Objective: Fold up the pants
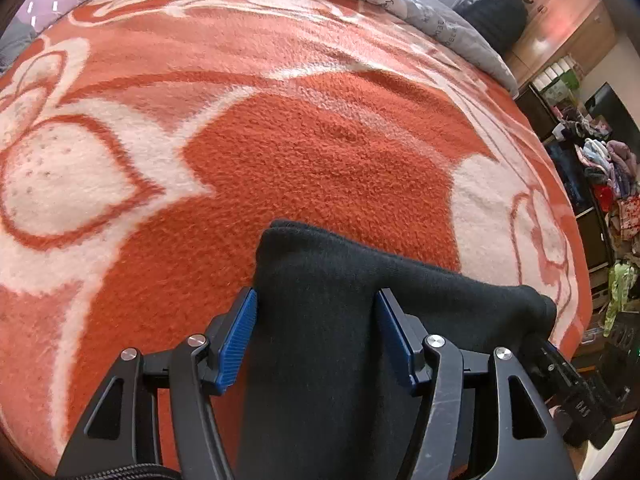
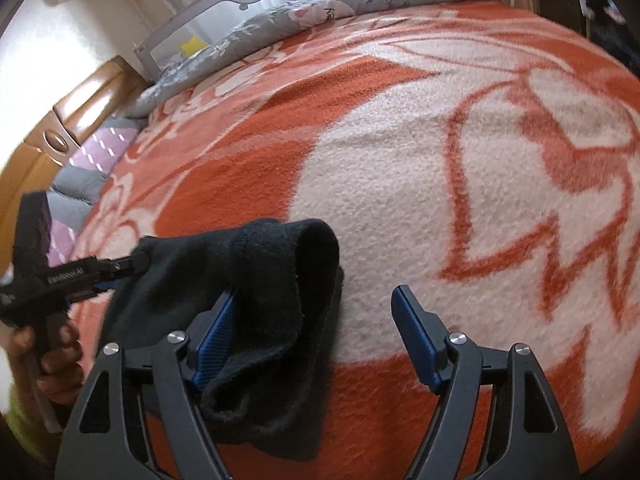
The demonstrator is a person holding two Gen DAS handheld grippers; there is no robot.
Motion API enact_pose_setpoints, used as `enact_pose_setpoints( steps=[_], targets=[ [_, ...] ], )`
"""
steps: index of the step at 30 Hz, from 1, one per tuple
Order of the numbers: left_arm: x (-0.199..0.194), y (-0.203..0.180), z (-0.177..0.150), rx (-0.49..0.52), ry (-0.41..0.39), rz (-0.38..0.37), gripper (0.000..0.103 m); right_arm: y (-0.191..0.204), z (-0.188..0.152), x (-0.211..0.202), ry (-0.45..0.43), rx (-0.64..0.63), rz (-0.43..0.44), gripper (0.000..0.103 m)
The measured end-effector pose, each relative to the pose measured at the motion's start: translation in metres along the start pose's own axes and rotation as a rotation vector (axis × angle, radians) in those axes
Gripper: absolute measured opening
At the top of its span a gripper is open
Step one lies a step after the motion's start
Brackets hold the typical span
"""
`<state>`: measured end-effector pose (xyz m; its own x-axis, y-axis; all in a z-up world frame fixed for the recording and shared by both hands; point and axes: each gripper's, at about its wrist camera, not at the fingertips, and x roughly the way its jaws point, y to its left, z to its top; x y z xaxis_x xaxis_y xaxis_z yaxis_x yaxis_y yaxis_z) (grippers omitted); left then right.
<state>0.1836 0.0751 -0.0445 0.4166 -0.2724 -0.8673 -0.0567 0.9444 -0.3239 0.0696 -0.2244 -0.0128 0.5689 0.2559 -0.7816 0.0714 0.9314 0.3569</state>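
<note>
The black pants hang as a thick bundle over an orange and cream blanket. In the left wrist view my left gripper has its blue pads spread wide, with the cloth draped between them. The other gripper shows at the right, at the cloth's far corner. In the right wrist view my right gripper is open wide; the pants drape over its left finger. The left gripper shows at the left, touching the cloth's edge.
The blanket covers a bed. A grey printed quilt lies along the far edge, with a bed rail behind it. Wooden furniture and piles of clothes stand beside the bed.
</note>
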Motion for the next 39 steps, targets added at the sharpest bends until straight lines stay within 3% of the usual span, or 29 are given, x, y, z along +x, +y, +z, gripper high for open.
enact_pose_setpoints(
  steps=[9, 20, 37, 39],
  targets=[
    [-0.029, 0.01, -0.032, 0.002, 0.0, -0.058, 0.062, 0.003, -0.01, -0.012, 0.026, 0.078, 0.188, 0.076],
    [-0.015, 0.02, -0.048, 0.0, 0.028, -0.048, 0.064, -0.003, -0.026, 0.013, 0.119, 0.099, 0.178, 0.076],
    [-0.003, 0.038, -0.054, -0.108, 0.054, -0.161, 0.06, -0.011, -0.031, 0.019, 0.122, 0.133, 0.236, 0.074],
    [-0.004, 0.037, -0.055, -0.118, 0.047, -0.172, 0.055, -0.009, -0.031, 0.019, 0.129, 0.129, 0.258, 0.063]
  ],
)
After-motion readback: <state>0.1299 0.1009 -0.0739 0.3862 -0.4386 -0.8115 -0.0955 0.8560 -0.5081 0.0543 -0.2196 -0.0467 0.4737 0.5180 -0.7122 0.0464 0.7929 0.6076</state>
